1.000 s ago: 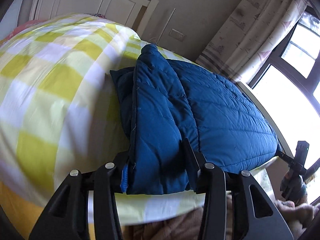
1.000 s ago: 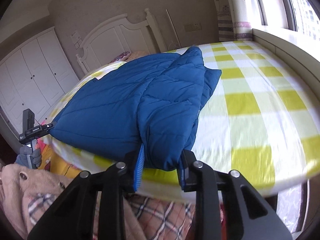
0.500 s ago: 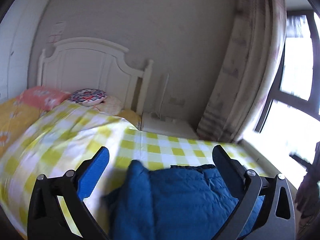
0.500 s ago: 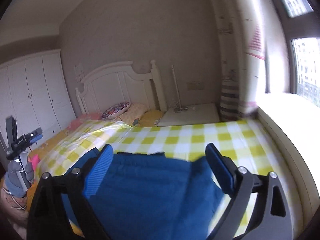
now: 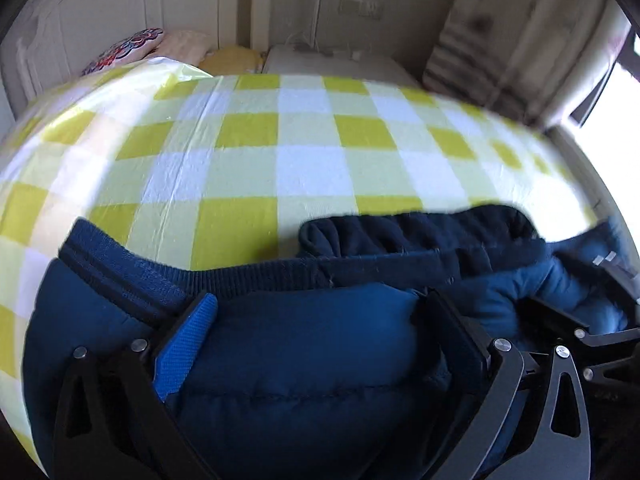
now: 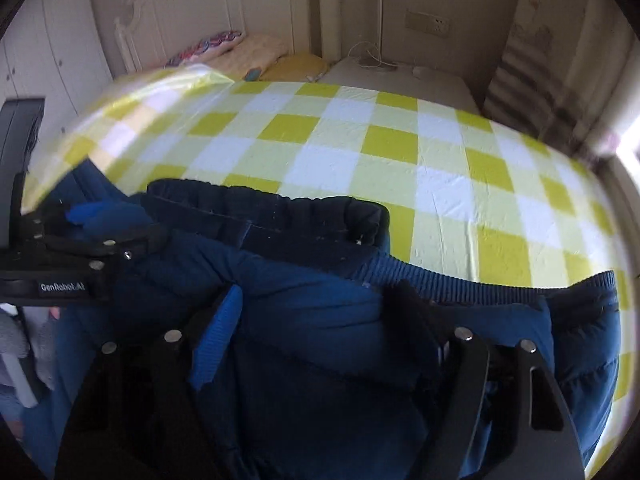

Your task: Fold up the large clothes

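A blue quilted jacket [image 5: 304, 344] lies on the bed's yellow-and-white checked sheet [image 5: 304, 168], its ribbed hem [image 5: 248, 276] and dark collar [image 5: 420, 232] toward the headboard. My left gripper [image 5: 316, 320] has its jaws around a thick fold of the jacket. My right gripper [image 6: 316, 304] likewise has its jaws around a padded fold of the jacket [image 6: 312, 360]. The left gripper also shows at the left edge of the right wrist view [image 6: 80, 256]; the right gripper shows at the right of the left wrist view [image 5: 580, 320].
A white headboard [image 6: 224, 12] and pillows [image 6: 256, 52] stand at the far end. A white bedside surface [image 6: 404, 76] with cables sits by the wall. A curtain [image 5: 508, 28] and window are on the right; white wardrobes [image 6: 48, 52] on the left.
Both grippers let go of the jacket's near edge, lifted open above it, then came down further along it. Their jaws have now narrowed onto thick folds near the hem.
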`<state>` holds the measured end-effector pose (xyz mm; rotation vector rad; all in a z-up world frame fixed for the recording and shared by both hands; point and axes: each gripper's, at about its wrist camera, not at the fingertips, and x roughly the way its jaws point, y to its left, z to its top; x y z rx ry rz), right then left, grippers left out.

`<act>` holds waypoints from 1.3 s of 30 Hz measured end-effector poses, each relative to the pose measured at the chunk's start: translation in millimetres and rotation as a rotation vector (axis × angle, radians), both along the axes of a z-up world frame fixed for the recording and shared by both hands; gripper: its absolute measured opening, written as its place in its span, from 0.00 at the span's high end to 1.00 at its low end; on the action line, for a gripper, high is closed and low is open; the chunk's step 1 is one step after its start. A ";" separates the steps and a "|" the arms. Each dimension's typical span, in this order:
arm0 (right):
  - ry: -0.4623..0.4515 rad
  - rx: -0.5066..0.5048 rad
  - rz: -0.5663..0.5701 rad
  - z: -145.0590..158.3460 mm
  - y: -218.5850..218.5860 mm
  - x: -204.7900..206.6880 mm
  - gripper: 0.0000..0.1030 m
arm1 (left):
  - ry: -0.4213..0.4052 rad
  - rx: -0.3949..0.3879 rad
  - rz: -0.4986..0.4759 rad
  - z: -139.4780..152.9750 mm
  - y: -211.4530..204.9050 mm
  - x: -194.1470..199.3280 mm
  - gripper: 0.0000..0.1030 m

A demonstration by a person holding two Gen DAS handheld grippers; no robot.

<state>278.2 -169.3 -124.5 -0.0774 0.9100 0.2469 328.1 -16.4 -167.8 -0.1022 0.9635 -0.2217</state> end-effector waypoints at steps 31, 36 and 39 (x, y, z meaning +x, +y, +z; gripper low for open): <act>-0.097 -0.223 -0.022 7.7 19.4 -18.8 0.10 | -0.054 -0.024 -0.004 2.7 3.2 -11.8 0.04; -0.184 -0.090 -0.239 34.8 -46.4 -24.5 0.10 | -0.051 -0.028 -0.004 1.7 3.8 -11.5 0.04; -0.013 0.050 -0.323 4.1 -91.3 -5.3 0.09 | -0.051 -0.029 -0.006 1.4 3.7 -12.0 0.04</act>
